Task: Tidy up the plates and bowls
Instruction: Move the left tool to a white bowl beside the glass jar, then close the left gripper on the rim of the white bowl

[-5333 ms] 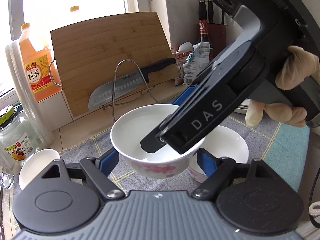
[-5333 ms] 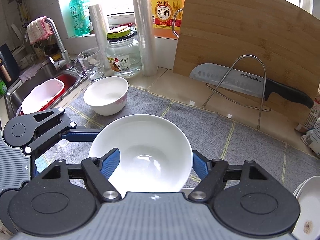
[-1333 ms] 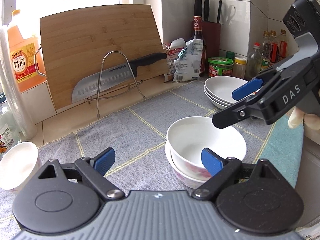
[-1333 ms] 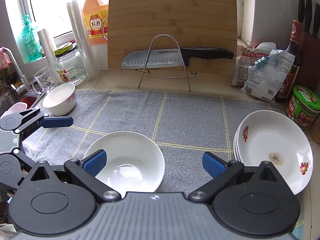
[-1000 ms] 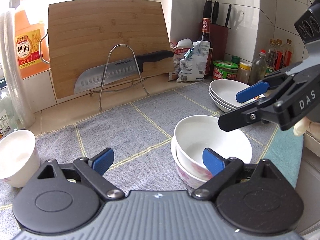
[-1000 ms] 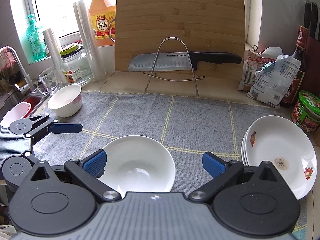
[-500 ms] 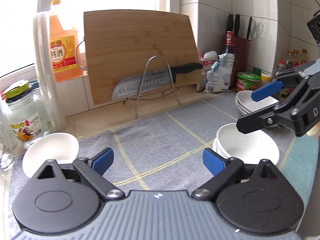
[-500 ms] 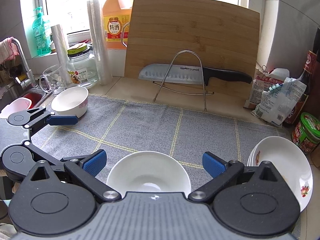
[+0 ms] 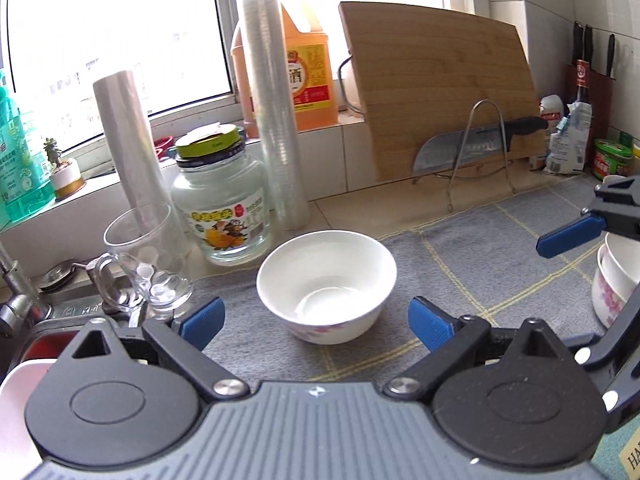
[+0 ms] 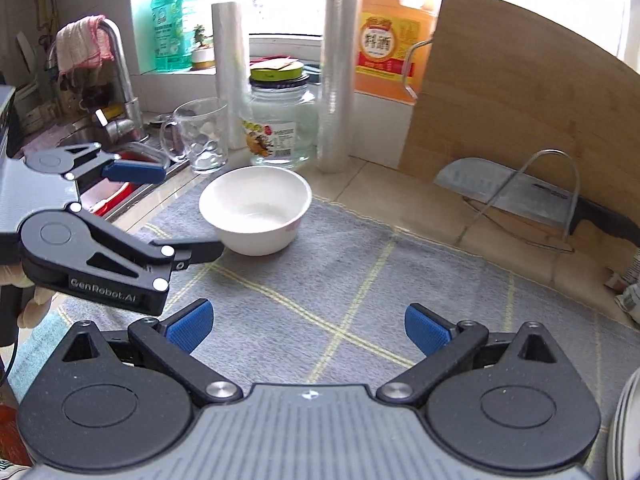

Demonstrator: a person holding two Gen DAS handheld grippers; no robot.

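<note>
Bowl (image 9: 326,286) sits alone on the grey mat (image 9: 472,264), near the glass jar (image 9: 220,208). Left gripper (image 9: 314,320), jaws just widened, frames it without touching. Right gripper (image 10: 308,328) is spread wide, empty.

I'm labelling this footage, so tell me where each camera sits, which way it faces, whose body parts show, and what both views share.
Left wrist: rides the left gripper, looking forward and down between its open blue-padded jaws at the white ceramic bowl with pink flowers on the grey checked cloth; the right gripper shows at the right edge.
Right wrist: rides the right gripper, open and empty, facing the window; the left gripper and a gloved hand show at left.
Shared: bowl, cloth, glass jar with green lid, bamboo cutting board.
</note>
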